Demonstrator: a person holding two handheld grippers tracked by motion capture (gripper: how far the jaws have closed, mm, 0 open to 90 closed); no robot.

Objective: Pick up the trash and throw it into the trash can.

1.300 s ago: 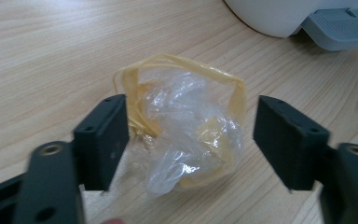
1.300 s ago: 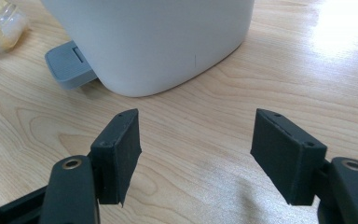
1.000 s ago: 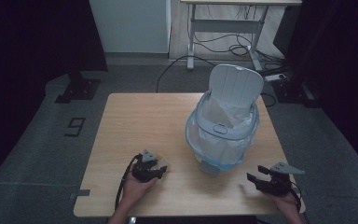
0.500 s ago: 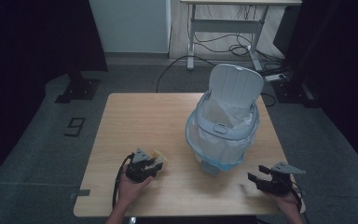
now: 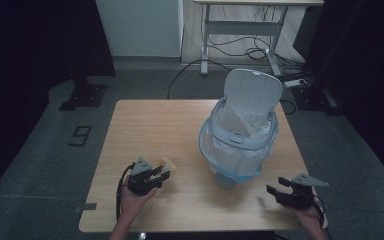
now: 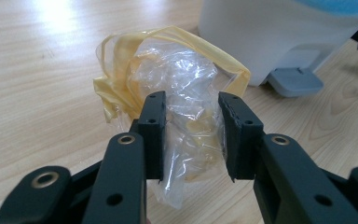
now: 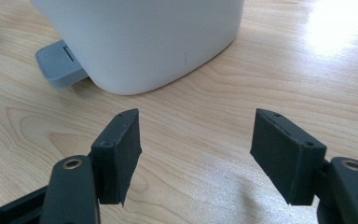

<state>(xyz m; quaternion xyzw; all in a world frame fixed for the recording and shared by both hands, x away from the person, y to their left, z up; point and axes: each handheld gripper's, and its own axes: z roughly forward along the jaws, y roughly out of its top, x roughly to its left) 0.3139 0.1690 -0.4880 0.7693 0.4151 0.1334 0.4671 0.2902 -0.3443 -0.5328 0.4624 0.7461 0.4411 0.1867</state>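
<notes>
1. My left tool (image 6: 191, 135) has its jaws partly apart, with a crumpled clear wrapper (image 6: 177, 88) between them. The plastic fills the gap and presses against both inner faces, so I count it as gripped.
2. The wrapper has yellow edging and bunches up past the jaw tips; I cannot tell whether its lower end touches the bench (image 5: 145, 125).
3. From above, my left tool (image 5: 156, 175) sits near the front left of the bench, the wrapper (image 5: 168, 163) showing at its tip.
4. My right tool (image 7: 193, 149) is wide apart and holds nothing; bare wood lies between its jaws.
5. From above, my right tool (image 5: 275, 191) is at the front right corner, apart from the bin (image 5: 240, 135).
6. The bin stands on the bench between my tools, its lid (image 5: 252, 90) up and a white liner inside. Its grey pedal (image 7: 58, 63) points toward me.
7. Count: two tools, one wrapper, one bin, one pedal, one bench.
8. Behind the bench stands one desk (image 5: 240, 30), with cables (image 5: 240, 50) on the floor beneath.
</notes>
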